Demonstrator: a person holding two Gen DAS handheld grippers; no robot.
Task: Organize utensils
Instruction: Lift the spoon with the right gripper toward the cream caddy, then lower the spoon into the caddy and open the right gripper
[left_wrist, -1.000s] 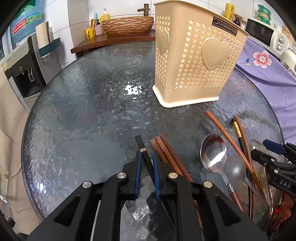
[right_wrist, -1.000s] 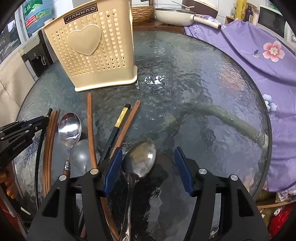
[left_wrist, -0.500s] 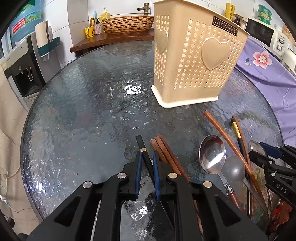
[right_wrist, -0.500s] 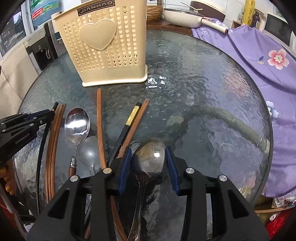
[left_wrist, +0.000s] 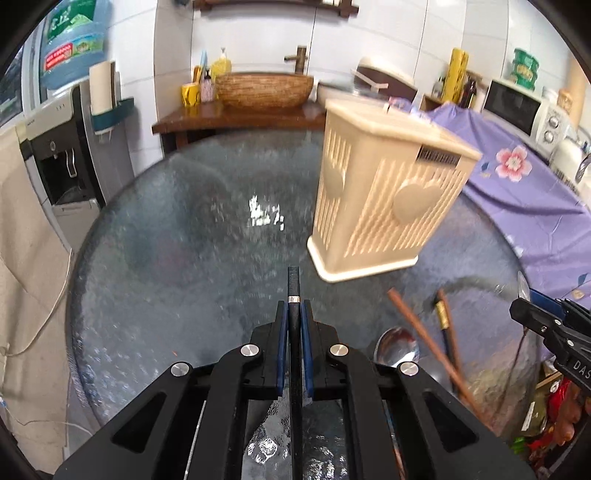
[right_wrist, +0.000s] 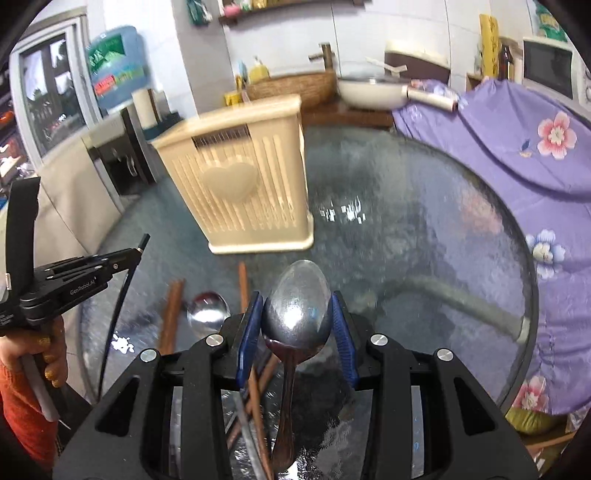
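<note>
My left gripper (left_wrist: 294, 306) is shut on a black chopstick (left_wrist: 293, 280), which is lifted off the round glass table (left_wrist: 166, 240) and pokes out past the pads. My right gripper (right_wrist: 296, 295) is shut on the bowl of a metal spoon (right_wrist: 297, 314), also held above the table. The beige heart-pattern utensil basket (left_wrist: 388, 206) stands upright ahead, between the two grippers. In the right wrist view the left gripper (right_wrist: 138, 251) shows at the left with the chopstick (right_wrist: 118, 306) hanging from it.
On the glass lie brown chopsticks (left_wrist: 417, 328), a black-and-gold chopstick (left_wrist: 443, 317) and another spoon (left_wrist: 397, 347). A purple flowered cloth (left_wrist: 517, 184) covers the right side. A person's hand (right_wrist: 48, 350) in an orange sleeve holds the left gripper.
Both grippers have risen from the table, the left carrying the black chopstick and the right the spoon. The right jaws closed on the spoon's bowl. The basket now looks lower and farther.
</note>
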